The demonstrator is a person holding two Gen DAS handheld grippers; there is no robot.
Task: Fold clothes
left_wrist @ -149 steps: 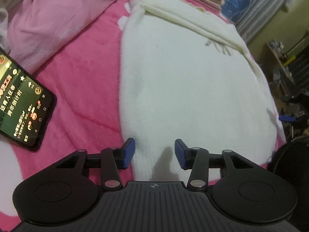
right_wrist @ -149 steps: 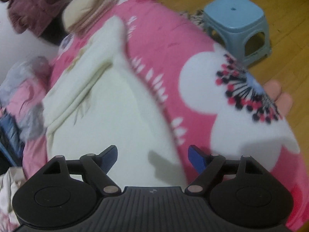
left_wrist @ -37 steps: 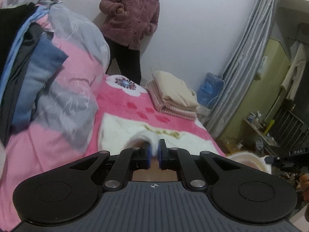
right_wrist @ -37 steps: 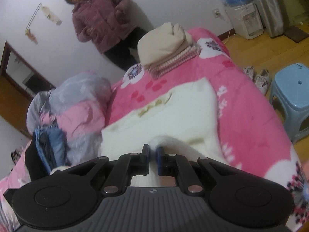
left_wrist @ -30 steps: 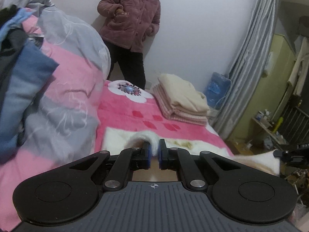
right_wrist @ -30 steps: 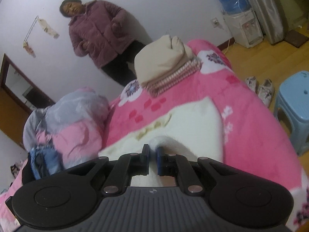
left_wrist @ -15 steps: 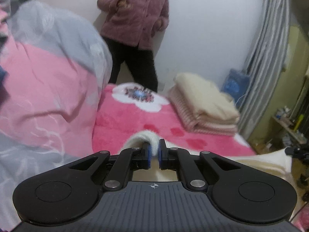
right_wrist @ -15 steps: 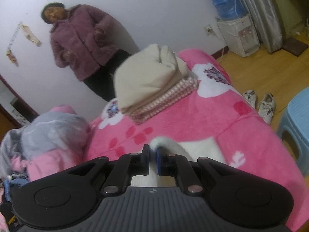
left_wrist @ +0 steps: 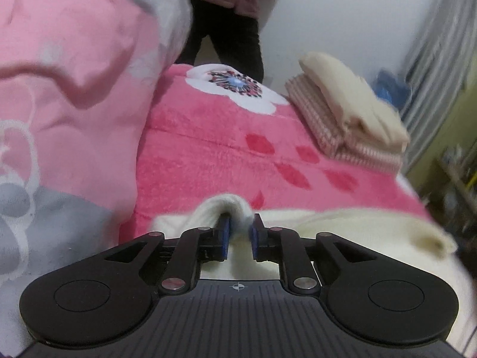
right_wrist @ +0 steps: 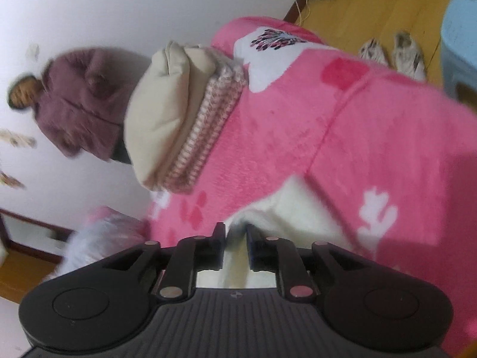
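Note:
A cream fleece garment [left_wrist: 342, 226] lies on the pink flowered bed blanket [left_wrist: 214, 155]. Its folded-over edge [left_wrist: 229, 208] bulges up between the blue pads of my left gripper [left_wrist: 239, 234]; the jaws are opening and the pads stand slightly off the cloth. In the right wrist view, which is rolled sideways, the same garment [right_wrist: 292, 211] reaches into my right gripper [right_wrist: 235, 235]. Those jaws are opening too, with the cloth edge loose in the gap.
A folded stack of cream and pink-striped clothes [left_wrist: 348, 113] sits further up the bed. A pink and grey quilt heap [left_wrist: 65, 113] rises on the left. A person in a mauve jacket [right_wrist: 77, 104] stands by the wall. Shoes [right_wrist: 393, 50] and a blue stool [right_wrist: 459, 29] are on the floor.
Both grippers have come down and forward over the bed with the garment's edge. Their jaws, tightly shut on the cloth before, now stand apart. The right wrist view has rolled sideways.

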